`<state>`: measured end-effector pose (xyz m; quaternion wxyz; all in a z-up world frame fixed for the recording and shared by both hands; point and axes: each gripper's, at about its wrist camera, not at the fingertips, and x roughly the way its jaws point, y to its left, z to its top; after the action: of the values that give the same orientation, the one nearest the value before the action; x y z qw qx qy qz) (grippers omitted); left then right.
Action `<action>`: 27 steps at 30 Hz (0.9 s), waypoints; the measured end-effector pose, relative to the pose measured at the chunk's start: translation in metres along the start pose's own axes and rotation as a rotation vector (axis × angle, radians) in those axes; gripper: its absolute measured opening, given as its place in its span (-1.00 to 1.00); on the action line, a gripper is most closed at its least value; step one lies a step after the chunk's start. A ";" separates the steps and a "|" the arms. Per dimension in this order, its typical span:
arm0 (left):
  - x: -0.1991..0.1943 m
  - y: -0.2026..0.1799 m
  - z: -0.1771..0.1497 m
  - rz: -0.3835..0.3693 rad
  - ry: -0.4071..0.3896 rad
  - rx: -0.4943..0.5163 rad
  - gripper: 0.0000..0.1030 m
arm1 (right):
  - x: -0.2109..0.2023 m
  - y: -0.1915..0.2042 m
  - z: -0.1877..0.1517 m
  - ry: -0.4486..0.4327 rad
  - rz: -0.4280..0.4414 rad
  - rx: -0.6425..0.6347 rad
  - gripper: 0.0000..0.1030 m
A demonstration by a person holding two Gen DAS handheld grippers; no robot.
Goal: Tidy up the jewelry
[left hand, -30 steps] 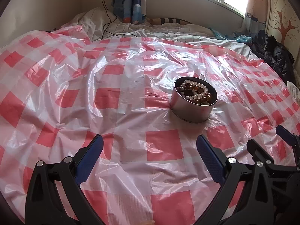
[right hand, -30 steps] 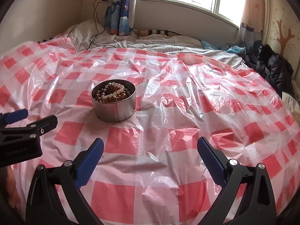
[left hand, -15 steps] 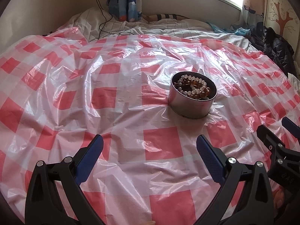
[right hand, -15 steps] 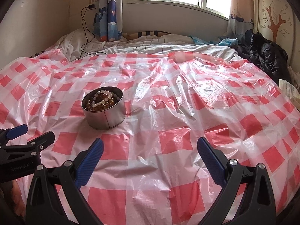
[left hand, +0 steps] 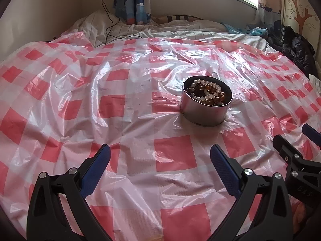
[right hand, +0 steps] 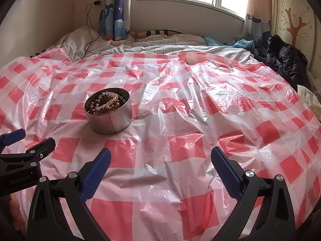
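Low in the left wrist frame, the left gripper [left hand: 160, 159] gapes wide with nothing between its blue pads, and the right gripper [right hand: 160, 161] is spread just as wide and equally bare. Beyond both, a round metal tin [left hand: 206, 108] sits right of centre on the red-checked plastic sheet [left hand: 124, 104], beaded bracelets [left hand: 207, 93] heaped inside it. A dark jacket [right hand: 284, 60] lies upper right.

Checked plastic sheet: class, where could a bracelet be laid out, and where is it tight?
Bare sheet lies left of the tin, and right of it toward the black jacket. Tightest: between tin, left gripper and right gripper.
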<state>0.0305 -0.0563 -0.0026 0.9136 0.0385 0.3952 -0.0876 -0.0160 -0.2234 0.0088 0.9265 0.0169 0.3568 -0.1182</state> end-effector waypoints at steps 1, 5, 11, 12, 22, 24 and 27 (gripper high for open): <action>-0.001 0.000 0.000 0.001 -0.003 0.002 0.85 | 0.001 0.000 0.000 0.001 -0.002 0.000 0.85; -0.002 -0.002 0.000 -0.002 -0.013 0.010 0.85 | 0.003 0.000 -0.002 0.008 -0.009 0.003 0.86; 0.000 -0.003 -0.001 -0.024 -0.002 0.002 0.85 | 0.005 0.000 -0.002 0.013 -0.012 0.009 0.85; 0.001 -0.003 -0.001 -0.024 0.003 0.004 0.85 | 0.005 -0.001 -0.002 0.014 -0.012 0.010 0.85; 0.002 -0.009 -0.003 -0.010 0.008 0.033 0.85 | 0.005 -0.001 -0.002 0.014 -0.009 0.011 0.85; 0.003 -0.010 -0.003 -0.012 0.011 0.038 0.85 | 0.005 -0.001 -0.002 0.013 -0.009 0.010 0.86; 0.002 -0.013 -0.004 -0.009 0.008 0.053 0.85 | 0.005 -0.001 -0.002 0.014 -0.009 0.010 0.86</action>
<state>0.0268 -0.0688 -0.0067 0.9103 0.0611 0.3965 -0.1020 -0.0139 -0.2253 0.0036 0.9234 0.0210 0.3627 -0.1240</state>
